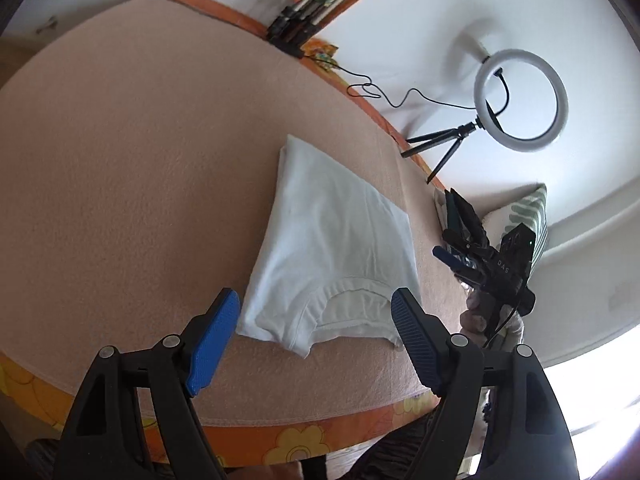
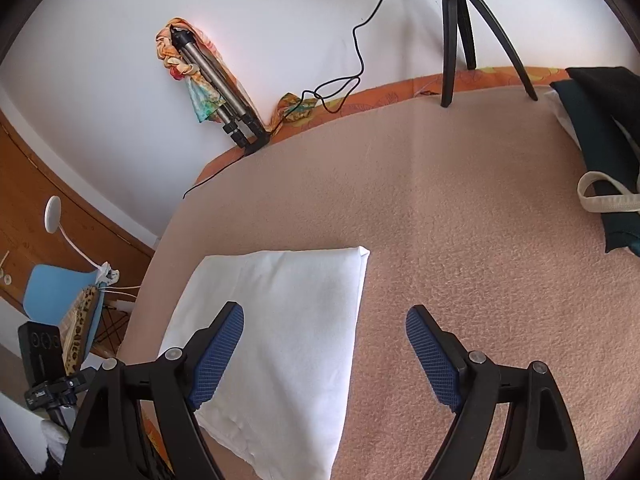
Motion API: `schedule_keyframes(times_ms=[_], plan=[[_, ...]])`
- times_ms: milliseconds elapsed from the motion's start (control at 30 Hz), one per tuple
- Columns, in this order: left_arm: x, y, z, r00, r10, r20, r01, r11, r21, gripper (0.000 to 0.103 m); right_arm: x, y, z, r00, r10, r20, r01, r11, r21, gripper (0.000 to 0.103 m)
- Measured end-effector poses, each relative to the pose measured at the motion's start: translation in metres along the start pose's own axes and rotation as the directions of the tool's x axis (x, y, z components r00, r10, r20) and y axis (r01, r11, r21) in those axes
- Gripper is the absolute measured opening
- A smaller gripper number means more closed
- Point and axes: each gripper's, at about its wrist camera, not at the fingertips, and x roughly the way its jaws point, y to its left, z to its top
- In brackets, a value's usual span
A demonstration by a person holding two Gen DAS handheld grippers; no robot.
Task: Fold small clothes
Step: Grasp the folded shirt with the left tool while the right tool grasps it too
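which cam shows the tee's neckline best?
Left wrist. The folded white T-shirt lies whole there, its ribbed collar facing the lens between the open fingers. Right wrist shows only the plain folded body; no collar visible, and a finger covers part.

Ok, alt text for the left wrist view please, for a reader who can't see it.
A folded white T-shirt lies on a pink blanket, collar nearest the open, empty left hand-held gripper. To the right hovers the right hand-held gripper; a ring light stands behind.
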Motion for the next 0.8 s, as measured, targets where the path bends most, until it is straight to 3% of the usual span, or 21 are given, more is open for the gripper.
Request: schedule_keyframes(times_ms=[133, 233, 367, 433, 567, 633, 800], plan=[[0.014, 0.022, 0.001, 1.000, 0.030, -0.006, -0.030, 0.997, -0.066, 0.078, 0.021, -0.022, 0.003, 0.998, 0.058, -0.030, -0.055, 0.995, 0.085, 0.082], [0.021, 0.029, -0.001, 1.000, 0.005, -0.023, -0.008, 0.995, -0.100, 0.078, 0.030, -0.030, 0.003, 0.996, 0.084, -0.044, -0.078, 0.990, 0.120, 0.079], [0.028, 0.023, -0.003, 1.000, -0.003, -0.024, 0.002, 0.997, -0.071, 0.078, 0.035, -0.033, 0.005, 0.994, 0.094, -0.050, -0.088, 0.989, 0.115, 0.077], [0.032, 0.022, -0.004, 0.999, -0.041, -0.028, 0.039, 0.996, -0.084, 0.078, 0.036, -0.034, 0.007, 0.993, 0.108, -0.053, -0.102, 0.989, 0.108, 0.076], [0.035, 0.015, -0.008, 0.998, -0.060, -0.006, 0.060, 0.997, -0.044, 0.078, 0.045, -0.030, 0.008, 0.986, 0.154, -0.066, -0.147, 0.985, 0.092, 0.066], [0.039, 0.012, -0.008, 0.997, -0.082, -0.016, 0.081, 0.996, -0.037, 0.077, 0.053, -0.027, 0.006, 0.975, 0.204, -0.085, -0.195, 0.976, 0.095, 0.056], [0.047, 0.003, -0.004, 0.994, -0.102, -0.026, 0.102, 0.995, -0.009, 0.075, 0.063, -0.017, -0.001, 0.963, 0.257, -0.084, -0.251, 0.965, 0.074, 0.055]])
